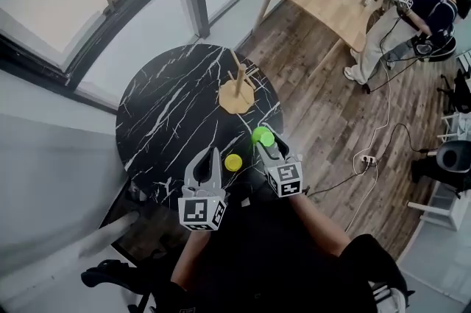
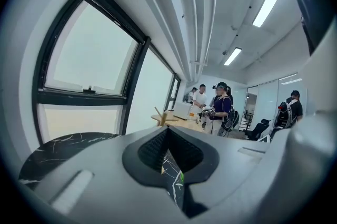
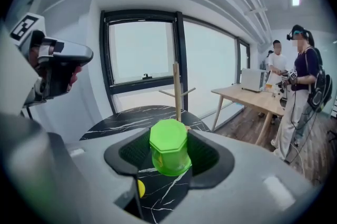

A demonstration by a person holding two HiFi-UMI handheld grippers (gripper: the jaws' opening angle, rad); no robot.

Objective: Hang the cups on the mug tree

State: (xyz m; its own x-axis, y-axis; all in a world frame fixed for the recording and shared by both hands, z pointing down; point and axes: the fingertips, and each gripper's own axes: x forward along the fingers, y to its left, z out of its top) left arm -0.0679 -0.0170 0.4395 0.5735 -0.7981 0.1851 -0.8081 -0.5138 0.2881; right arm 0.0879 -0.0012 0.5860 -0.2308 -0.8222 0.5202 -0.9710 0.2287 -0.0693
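Only the right gripper view shows clearly our right tongs [image 1: 268, 146] pinching the green cup [image 3: 169, 146]; our left tongs [image 1: 208, 159] are pressed together, empty. We count two cups, the yellow cup [image 1: 233, 163] down between the tongs, and one mug tree [image 1: 237, 87] ahead, on a black marble table [image 1: 162, 113] by a window [image 1: 66, 2].

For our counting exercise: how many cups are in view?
2: a green cup gripped by the right hand-held gripper; a yellow cup on the black table. None looks hidden.

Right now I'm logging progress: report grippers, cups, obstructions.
Left gripper shut, empty. Right gripper clamps green octagonal cup. Round yellow cup on black marble table. Wooden mug tree bare, approach clear.
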